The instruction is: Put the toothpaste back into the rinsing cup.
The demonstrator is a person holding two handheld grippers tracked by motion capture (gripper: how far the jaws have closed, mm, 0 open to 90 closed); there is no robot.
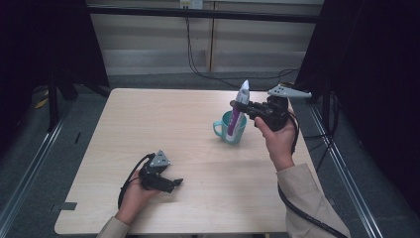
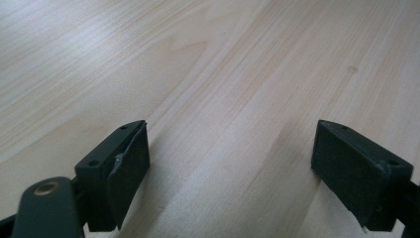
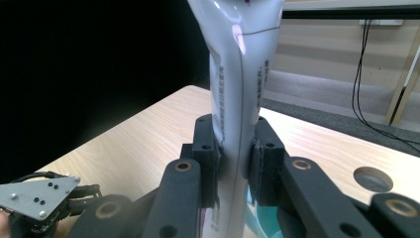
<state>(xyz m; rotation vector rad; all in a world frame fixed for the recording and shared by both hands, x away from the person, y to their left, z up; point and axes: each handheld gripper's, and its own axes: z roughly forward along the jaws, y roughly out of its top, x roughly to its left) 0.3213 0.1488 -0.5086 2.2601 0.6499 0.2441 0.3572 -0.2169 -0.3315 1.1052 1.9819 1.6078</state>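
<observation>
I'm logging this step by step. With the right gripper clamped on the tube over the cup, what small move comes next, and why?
Probably open the right gripper a little to release the tube. Its lower end already sits inside the teal cup, leaning on the rim, so the cup should hold it. The left gripper rests open on the table, apart.

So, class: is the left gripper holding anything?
No: the left gripper has its jaws wide apart with bare table between them.
</observation>
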